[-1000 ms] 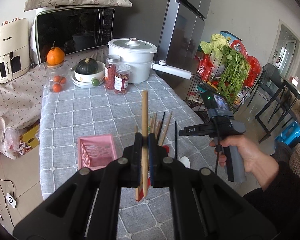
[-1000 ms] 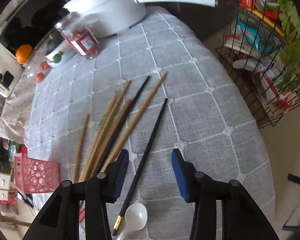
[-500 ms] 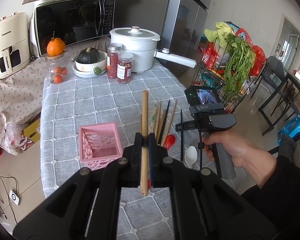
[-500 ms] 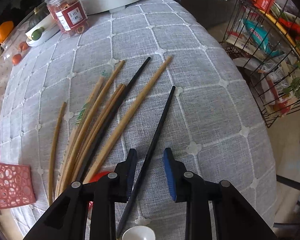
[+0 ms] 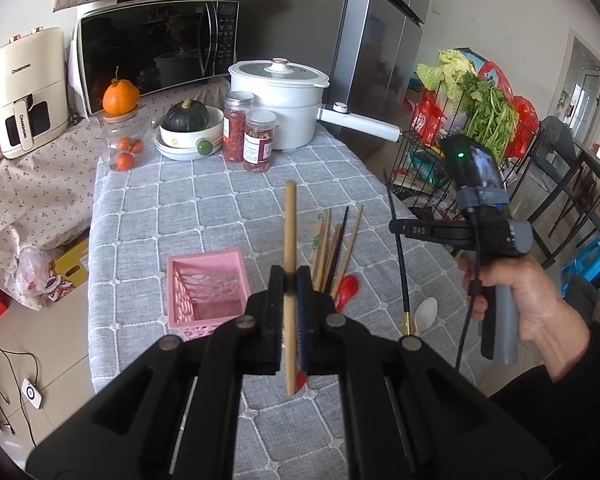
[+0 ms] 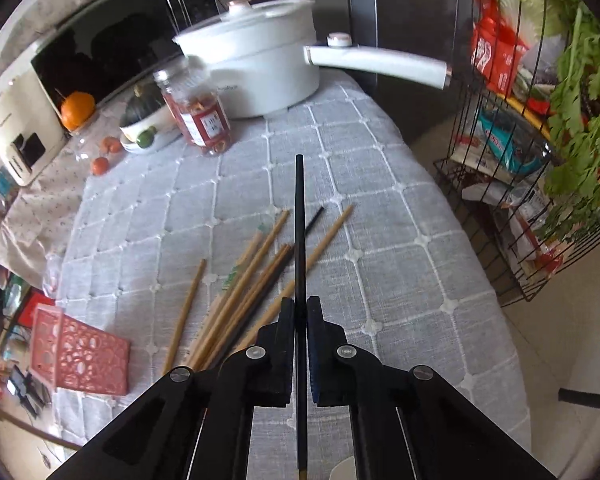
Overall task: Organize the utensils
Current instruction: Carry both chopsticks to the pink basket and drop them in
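My left gripper [image 5: 290, 280] is shut on a wooden chopstick [image 5: 289, 232] and holds it upright above the table, just right of the pink basket [image 5: 204, 294]. My right gripper [image 6: 300, 310] is shut on a black chopstick [image 6: 299, 220], lifted off the table; it also shows in the left wrist view [image 5: 398, 256]. Several wooden chopsticks and one black one [image 6: 256, 276] lie in a loose bunch on the grey checked tablecloth [image 6: 380, 208]. A red spoon [image 5: 348, 286] and a white spoon [image 5: 426, 312] lie near the front edge.
A white pot [image 5: 278, 108] with a long handle, two jars [image 5: 246, 134], a bowl with a squash [image 5: 190, 132] and a jar of oranges [image 5: 122, 136] stand at the table's far end. A wire rack of vegetables [image 6: 540, 140] stands right of the table.
My right gripper closed on the black chopstick and lifted it off the table. My left gripper kept hold of the wooden chopstick and drew back a little.
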Available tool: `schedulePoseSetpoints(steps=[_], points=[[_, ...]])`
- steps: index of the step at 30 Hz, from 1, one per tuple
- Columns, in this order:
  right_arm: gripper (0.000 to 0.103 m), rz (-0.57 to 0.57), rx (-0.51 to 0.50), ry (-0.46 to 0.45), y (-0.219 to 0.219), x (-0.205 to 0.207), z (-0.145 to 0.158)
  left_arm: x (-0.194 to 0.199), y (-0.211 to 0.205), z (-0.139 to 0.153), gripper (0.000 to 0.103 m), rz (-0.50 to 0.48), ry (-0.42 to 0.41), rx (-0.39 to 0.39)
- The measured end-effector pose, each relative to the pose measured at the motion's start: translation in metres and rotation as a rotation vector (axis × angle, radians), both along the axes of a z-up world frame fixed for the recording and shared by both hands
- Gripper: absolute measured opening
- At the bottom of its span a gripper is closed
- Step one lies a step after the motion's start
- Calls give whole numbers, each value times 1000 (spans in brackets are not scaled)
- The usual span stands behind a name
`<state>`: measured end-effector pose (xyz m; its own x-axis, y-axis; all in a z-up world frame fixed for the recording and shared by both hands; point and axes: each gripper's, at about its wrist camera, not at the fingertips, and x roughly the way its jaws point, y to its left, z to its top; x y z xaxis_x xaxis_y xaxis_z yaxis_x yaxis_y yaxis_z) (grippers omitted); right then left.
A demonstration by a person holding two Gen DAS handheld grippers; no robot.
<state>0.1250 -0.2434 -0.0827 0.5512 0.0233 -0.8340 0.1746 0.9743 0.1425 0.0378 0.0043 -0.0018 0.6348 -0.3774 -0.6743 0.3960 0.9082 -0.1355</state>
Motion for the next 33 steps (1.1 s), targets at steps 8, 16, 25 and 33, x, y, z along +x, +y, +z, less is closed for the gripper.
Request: schedulePoseSetpoints(steps=[8, 16, 25, 33], points=[[5, 67, -7, -198, 9, -53, 62, 1, -1, 6, 7, 10, -25, -9], [5, 117, -4, -327, 16, -82, 103, -2, 2, 25, 7, 18, -77, -51], [5, 198, 41, -405, 37, -88, 136, 6, 24, 55, 7, 107, -171, -121], [6, 267, 101, -435, 70, -82, 150, 18, 47, 65, 7, 206, -225, -138]])
